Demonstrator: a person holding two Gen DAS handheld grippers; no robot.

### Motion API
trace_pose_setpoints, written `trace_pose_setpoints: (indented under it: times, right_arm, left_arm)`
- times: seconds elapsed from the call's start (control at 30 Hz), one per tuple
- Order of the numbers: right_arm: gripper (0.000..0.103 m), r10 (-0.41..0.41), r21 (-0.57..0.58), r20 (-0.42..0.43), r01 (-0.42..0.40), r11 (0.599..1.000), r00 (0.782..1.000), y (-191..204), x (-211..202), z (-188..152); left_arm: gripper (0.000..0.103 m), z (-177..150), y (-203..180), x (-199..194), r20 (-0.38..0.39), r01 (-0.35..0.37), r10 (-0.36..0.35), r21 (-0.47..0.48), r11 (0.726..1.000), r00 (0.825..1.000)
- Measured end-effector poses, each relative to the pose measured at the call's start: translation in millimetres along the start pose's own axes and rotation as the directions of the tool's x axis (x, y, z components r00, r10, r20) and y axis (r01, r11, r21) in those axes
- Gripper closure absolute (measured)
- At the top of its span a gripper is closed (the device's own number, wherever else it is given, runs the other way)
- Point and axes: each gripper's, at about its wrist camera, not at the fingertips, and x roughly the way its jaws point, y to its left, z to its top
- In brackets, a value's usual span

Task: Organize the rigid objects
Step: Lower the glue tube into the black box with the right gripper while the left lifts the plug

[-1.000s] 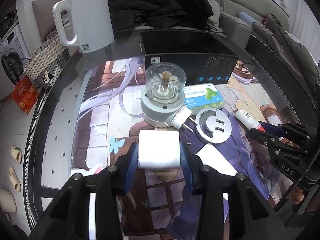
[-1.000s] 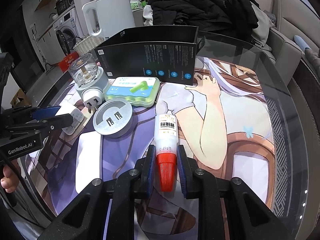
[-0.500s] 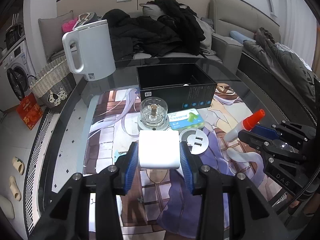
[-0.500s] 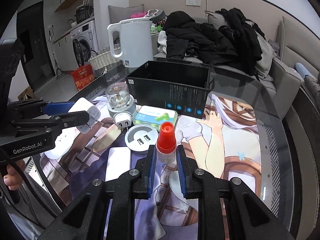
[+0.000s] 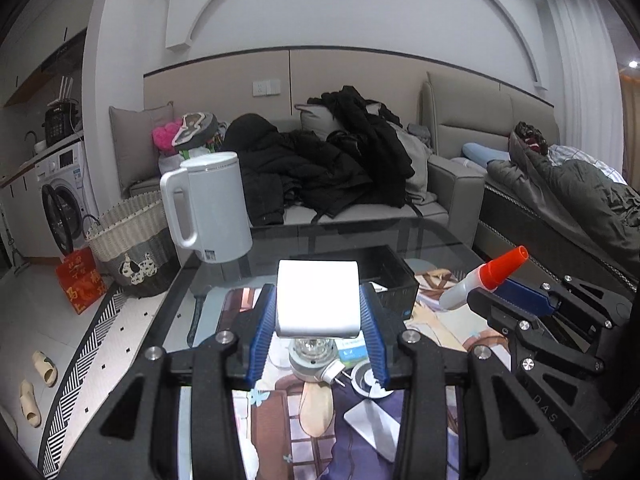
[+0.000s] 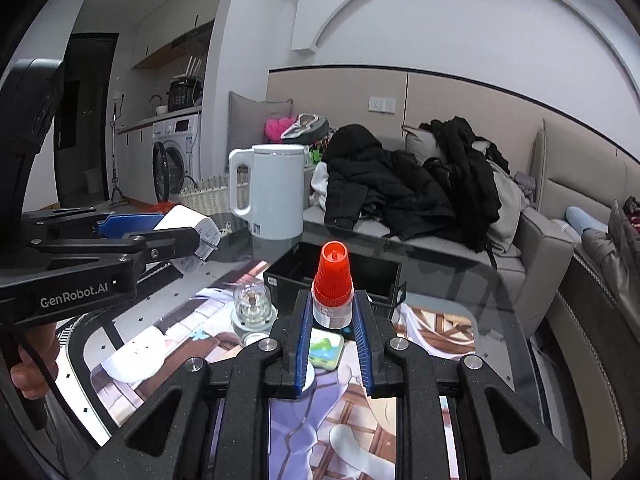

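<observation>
gripping a white charger block (image 5: 318,298) between blue-padded fingers (image 5: 261,332), the left tongs (image 5: 318,320) hold it in the air above the glass tabletop (image 5: 432,236). the right tongs (image 6: 332,320) are clamped on a small glue bottle (image 6: 331,292), its red cap (image 6: 332,266) pointing up and away from the camera. both held things hang over the near side of an open black box (image 6: 340,276) that sits on the tabletop. below the tongs, a clear-domed plug-in lamp (image 6: 251,306), a green and white packet (image 6: 326,350) and a round grey usb hub (image 5: 366,380) rest on the printed mat (image 6: 432,332). a white kettle (image 5: 212,208) stands at the far left edge, beyond the box.
</observation>
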Motion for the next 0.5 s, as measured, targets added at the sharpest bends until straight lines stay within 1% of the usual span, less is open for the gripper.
trace_pose_setpoints:
  times: [0.1, 0.17, 0.23, 0.27, 0.37, 0.43, 0.5]
  right_arm:
    - [0.083, -0.011, -0.003, 0.045, 0.011, 1.000, 0.999, 1, -7, 9]
    - [0.083, -0.011, 0.006, 0.055, 0.011, 1.000, 0.998, 0, -8, 15]
    - [0.087, -0.015, 0.021, 0.058, 0.013, 1.000, 0.998, -3, -6, 20]
    - [0.088, -0.014, 0.030, 0.058, 0.013, 0.999, 0.998, -5, -4, 23]
    - [0.088, -0.014, 0.057, 0.047, 0.011, 0.998, 0.999, -10, 6, 29]
    - [0.088, 0.003, 0.080, 0.018, -0.004, 0.997, 1.000, -15, 18, 31]
    - [0.088, 0.008, 0.107, -0.020, -0.006, 0.994, 1.000, -22, 28, 29]
  left_arm:
    - [0.063, 10, -1, -3, 0.045, -0.006, 0.006, -0.004, 1.000, 0.999]
    - [0.063, 15, 0, -1, 0.056, -0.003, 0.004, -0.017, 1.000, 0.998]
    - [0.063, 20, 0, 3, 0.058, -0.001, 0.003, -0.028, 1.000, 0.998]
    - [0.063, 22, 0, 6, 0.057, 0.003, -0.001, -0.036, 0.999, 0.998]
    - [0.063, 28, 2, 15, 0.048, 0.003, 0.000, -0.054, 0.999, 0.999]
    - [0.064, 29, 3, 21, 0.034, 0.006, -0.004, -0.063, 0.998, 0.999]
    - [0.063, 26, 6, 25, -0.001, 0.028, -0.028, -0.079, 0.996, 1.000]
